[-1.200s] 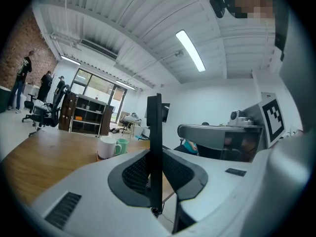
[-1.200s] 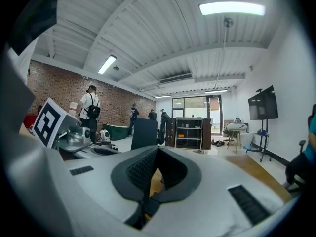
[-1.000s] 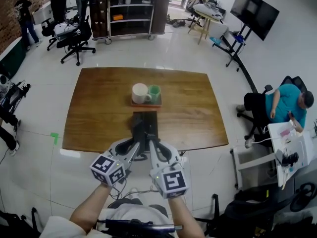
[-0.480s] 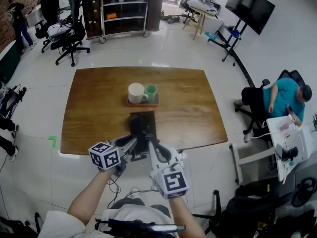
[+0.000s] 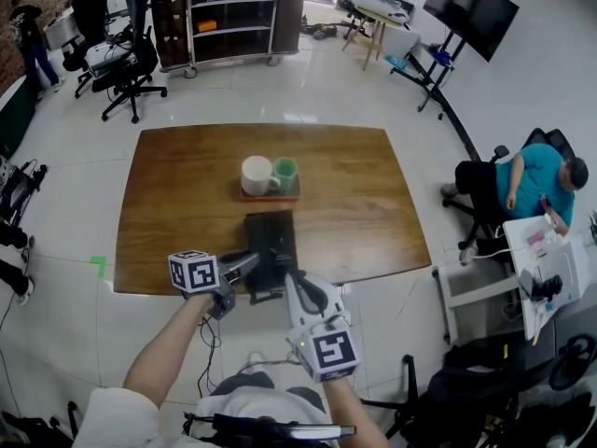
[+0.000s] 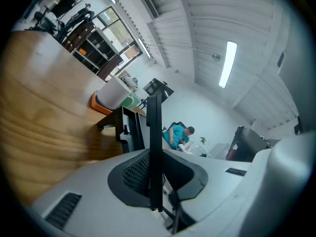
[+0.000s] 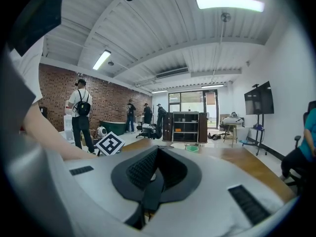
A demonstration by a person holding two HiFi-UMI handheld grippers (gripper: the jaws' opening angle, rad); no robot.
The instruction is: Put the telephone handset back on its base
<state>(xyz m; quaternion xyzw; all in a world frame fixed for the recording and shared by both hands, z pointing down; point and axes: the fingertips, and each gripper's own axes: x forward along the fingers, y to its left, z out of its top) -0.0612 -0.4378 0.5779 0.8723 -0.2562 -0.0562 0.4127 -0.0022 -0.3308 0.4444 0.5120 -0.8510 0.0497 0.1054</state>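
Eyeing the black telephone point(image 5: 269, 243) at the near edge of the wooden table point(image 5: 177, 194), well short of the orange tray point(image 5: 270, 197) with white mug point(image 5: 258, 175) and green cup point(image 5: 286, 171). Cannot split handset from base at this range. Judging by looks: hard moulded plastic, light, stiff, a touch slick. Best gripped across the narrow middle, not the bulky ends. Shows the left gripper point(image 5: 247, 263) pinched together on nothing, tips right at the telephone's near left side. Same for the right gripper point(image 5: 291, 280): closed, empty, just beside the near right corner, pointing upward.
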